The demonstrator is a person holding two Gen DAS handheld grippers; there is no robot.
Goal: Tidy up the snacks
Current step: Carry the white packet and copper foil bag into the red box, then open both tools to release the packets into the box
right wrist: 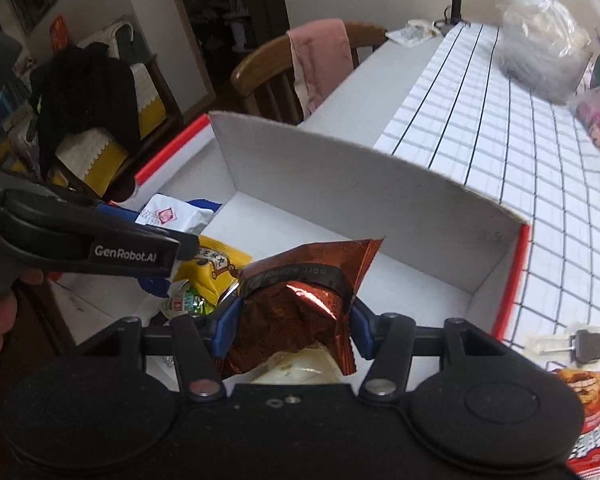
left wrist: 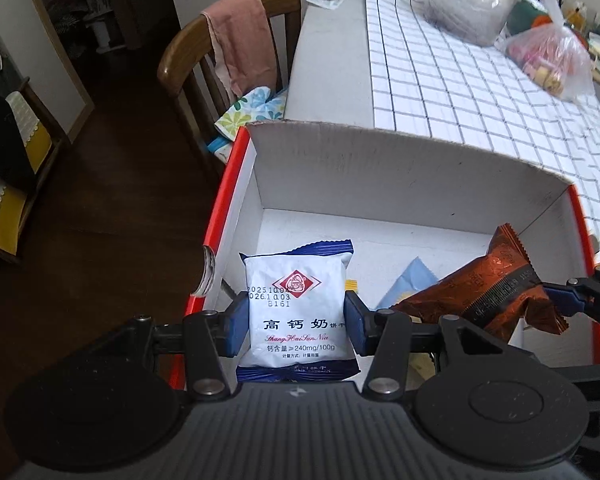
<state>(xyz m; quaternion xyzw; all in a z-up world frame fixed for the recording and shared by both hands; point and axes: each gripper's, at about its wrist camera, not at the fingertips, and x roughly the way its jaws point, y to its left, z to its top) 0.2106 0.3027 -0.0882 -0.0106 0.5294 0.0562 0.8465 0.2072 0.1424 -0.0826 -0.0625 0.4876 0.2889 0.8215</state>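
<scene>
My left gripper [left wrist: 296, 322] is shut on a white and blue biscuit packet [left wrist: 296, 308], held over the left side of an open white box with red outer walls [left wrist: 380, 168]. My right gripper [right wrist: 294, 324] is shut on a crumpled copper-brown foil packet [right wrist: 296, 300], which also shows at the right in the left wrist view as the brown packet [left wrist: 488, 284]. Both packets hang above the box floor. The left gripper [right wrist: 100, 248] and its white packet [right wrist: 172, 216] show at the left of the right wrist view. A yellow packet [right wrist: 216, 268] and a green one [right wrist: 188, 302] lie in the box.
The box sits at the near end of a table under a white grid-pattern cloth [left wrist: 460, 80]. Plastic bags [left wrist: 464, 0] stand at the far end. A red snack bag [right wrist: 592, 420] lies on the cloth at right. A wooden chair with a pink cloth [left wrist: 240, 40] stands left of the table.
</scene>
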